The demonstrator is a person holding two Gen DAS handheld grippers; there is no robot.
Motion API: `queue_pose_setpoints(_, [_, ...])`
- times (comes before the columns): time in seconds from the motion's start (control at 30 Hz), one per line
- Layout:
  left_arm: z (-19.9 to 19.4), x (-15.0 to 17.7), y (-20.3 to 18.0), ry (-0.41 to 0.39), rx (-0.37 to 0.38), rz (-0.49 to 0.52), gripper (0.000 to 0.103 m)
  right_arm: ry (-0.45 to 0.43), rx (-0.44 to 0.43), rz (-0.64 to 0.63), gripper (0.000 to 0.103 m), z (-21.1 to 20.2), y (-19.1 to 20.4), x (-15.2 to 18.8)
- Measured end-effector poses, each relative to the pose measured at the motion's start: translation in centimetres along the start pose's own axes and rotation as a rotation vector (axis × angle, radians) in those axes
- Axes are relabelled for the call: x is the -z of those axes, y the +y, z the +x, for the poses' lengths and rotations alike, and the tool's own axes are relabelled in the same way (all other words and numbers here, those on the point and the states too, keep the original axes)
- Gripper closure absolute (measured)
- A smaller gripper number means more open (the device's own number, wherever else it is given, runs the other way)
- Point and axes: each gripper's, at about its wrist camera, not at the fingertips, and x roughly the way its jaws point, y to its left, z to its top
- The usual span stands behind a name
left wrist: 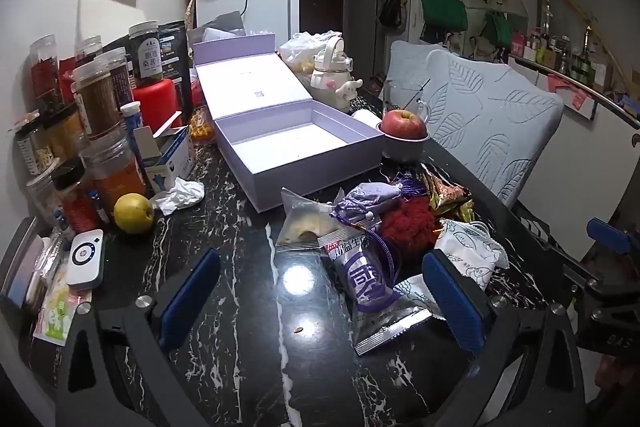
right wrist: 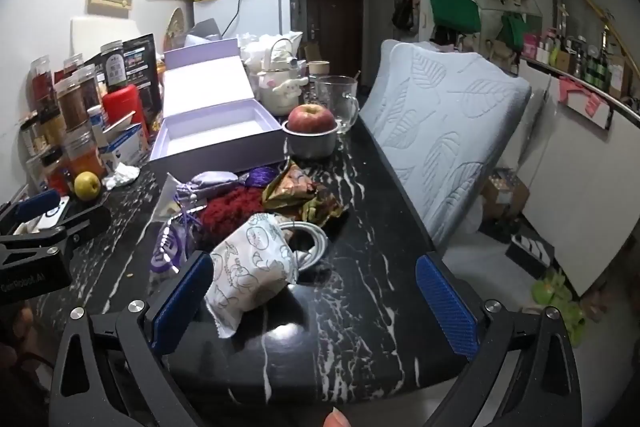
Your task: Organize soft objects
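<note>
An open lilac box (left wrist: 288, 143) (right wrist: 216, 139) lies on the black marble table with nothing inside. In front of it is a heap of soft things: a lilac drawstring pouch (left wrist: 366, 201) (right wrist: 212, 183), a red knitted piece (left wrist: 408, 221) (right wrist: 232, 209), a gold patterned cloth (right wrist: 300, 189), a white printed pouch (right wrist: 252, 263) (left wrist: 472, 255) and purple-and-silver snack packets (left wrist: 372, 279). My left gripper (left wrist: 324, 299) is open just before the packets. My right gripper (right wrist: 316, 295) is open, its left finger beside the white pouch.
Jars and bottles (left wrist: 92, 115) crowd the table's left side, with a yellow apple (left wrist: 134, 213) and a white device (left wrist: 85, 261). A red apple in a bowl (right wrist: 311, 131), a glass mug (right wrist: 338, 99) and a white kettle stand behind. A pale blue cushioned chair (right wrist: 444, 131) stands right.
</note>
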Motion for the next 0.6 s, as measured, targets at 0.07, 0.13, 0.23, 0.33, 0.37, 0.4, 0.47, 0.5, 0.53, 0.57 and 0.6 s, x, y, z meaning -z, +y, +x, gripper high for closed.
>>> queue_pose_setpoints(0.07, [0.01, 0.04, -0.10, 0.000, -0.004, 0.002, 0.000, -0.002, 0.001, -0.003, 0.000, -0.04, 0.07, -0.04])
queue_pose_setpoints(0.13, [0.11, 0.08, -0.15, 0.005, -0.003, 0.001, 0.000, -0.003, 0.002, -0.006, 0.000, -0.11, 0.13, -0.09])
queue_pose_setpoints(0.23, [0.18, 0.10, -0.12, 0.007, 0.001, 0.000, 0.000, -0.001, 0.000, -0.010, 0.000, -0.07, 0.20, -0.11])
queue_pose_setpoints(0.33, [0.24, 0.18, -0.24, 0.006, 0.001, 0.002, 0.000, 0.000, -0.007, -0.012, 0.000, -0.02, 0.28, -0.17])
queue_pose_setpoints(0.37, [0.27, 0.18, -0.27, 0.007, 0.001, 0.003, 0.000, 0.000, -0.009, -0.013, 0.000, 0.01, 0.36, -0.19])
queue_pose_setpoints(0.4, [0.29, 0.17, -0.29, 0.007, 0.001, 0.002, 0.000, -0.001, -0.011, -0.015, 0.000, 0.02, 0.42, -0.21])
queue_pose_setpoints(0.47, [0.31, 0.16, -0.32, 0.007, 0.005, 0.001, 0.000, -0.003, -0.013, -0.018, 0.000, 0.01, 0.50, -0.24])
queue_pose_setpoints(0.5, [0.35, 0.15, -0.35, 0.008, 0.006, -0.001, 0.000, -0.004, -0.015, -0.021, 0.000, 0.02, 0.57, -0.29])
queue_pose_setpoints(0.53, [0.37, 0.19, -0.30, 0.008, 0.006, -0.002, 0.000, -0.004, -0.017, -0.022, 0.000, 0.03, 0.61, -0.28])
queue_pose_setpoints(0.57, [0.39, 0.21, -0.32, 0.010, 0.008, -0.002, 0.000, -0.003, -0.018, -0.024, 0.000, 0.04, 0.66, -0.27])
queue_pose_setpoints(0.6, [0.37, 0.22, -0.27, 0.010, 0.009, -0.003, 0.000, -0.003, -0.018, -0.026, 0.000, 0.05, 0.67, -0.26])
